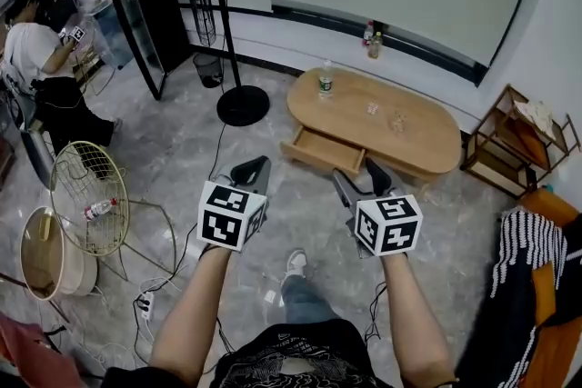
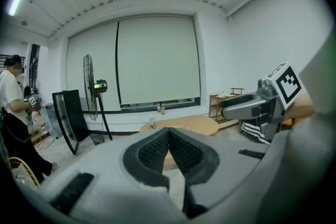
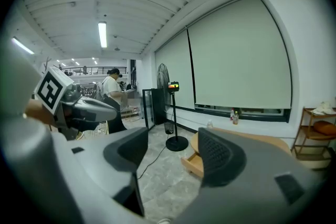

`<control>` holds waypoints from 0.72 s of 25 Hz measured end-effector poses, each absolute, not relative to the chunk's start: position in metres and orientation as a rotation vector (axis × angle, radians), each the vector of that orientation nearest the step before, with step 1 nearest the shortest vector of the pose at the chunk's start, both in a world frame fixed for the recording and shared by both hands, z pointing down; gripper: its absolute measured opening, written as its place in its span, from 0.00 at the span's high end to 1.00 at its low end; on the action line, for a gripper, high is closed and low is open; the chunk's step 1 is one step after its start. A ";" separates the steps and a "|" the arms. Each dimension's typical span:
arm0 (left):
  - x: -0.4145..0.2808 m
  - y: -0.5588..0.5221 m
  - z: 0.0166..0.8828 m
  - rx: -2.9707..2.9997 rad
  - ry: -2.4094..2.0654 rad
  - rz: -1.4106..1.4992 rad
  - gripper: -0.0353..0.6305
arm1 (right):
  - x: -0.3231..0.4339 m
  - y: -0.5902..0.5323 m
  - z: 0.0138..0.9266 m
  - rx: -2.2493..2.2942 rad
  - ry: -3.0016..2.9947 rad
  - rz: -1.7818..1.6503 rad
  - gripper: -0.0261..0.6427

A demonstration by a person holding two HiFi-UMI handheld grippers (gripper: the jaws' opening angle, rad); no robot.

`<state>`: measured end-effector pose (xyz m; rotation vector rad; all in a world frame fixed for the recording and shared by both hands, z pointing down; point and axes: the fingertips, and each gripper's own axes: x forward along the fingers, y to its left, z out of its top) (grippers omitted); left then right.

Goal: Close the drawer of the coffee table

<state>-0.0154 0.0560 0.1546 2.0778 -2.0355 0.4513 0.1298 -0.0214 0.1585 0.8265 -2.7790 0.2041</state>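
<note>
Head view: Both claws are held out over the marble floor, well apart from the oval wooden desk [image 1: 414, 145], whose drawer [image 1: 323, 150] stands pulled out toward the person. The left claw [image 1: 254, 169] and right claw [image 1: 365, 179] are both short of it. A water bottle [image 1: 325, 82] stands on the desk behind the drawer.

Left gripper view: The left claw's pads meet at the tips, holding nothing, with the desk far beyond them.

Right gripper view: The right claw gapes empty, and the open drawer [image 3: 192, 162] shows between its jaws. A push landing off-centre would likely skew and jam the drawer. An open jaw could snag its front, and a hard shove might topple the bottle.
</note>
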 end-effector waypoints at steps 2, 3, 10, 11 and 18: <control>-0.031 0.031 0.156 2.082 -2.031 0.465 0.94 | 0.114 -0.047 0.162 0.842 -2.781 0.226 0.54; -0.041 0.017 0.156 2.083 -2.030 0.470 0.94 | 0.104 -0.060 0.163 0.847 -2.781 0.239 0.54; -0.097 -0.088 0.151 2.122 -1.994 0.490 0.94 | 0.036 -0.160 0.158 0.871 -2.774 0.249 0.54; -0.105 -0.102 0.151 2.122 -1.992 0.485 0.94 | 0.028 -0.173 0.156 0.873 -2.771 0.243 0.54; -0.148 -0.186 0.150 2.136 -1.964 0.466 0.94 | -0.010 -0.257 0.150 0.911 -2.750 0.246 0.54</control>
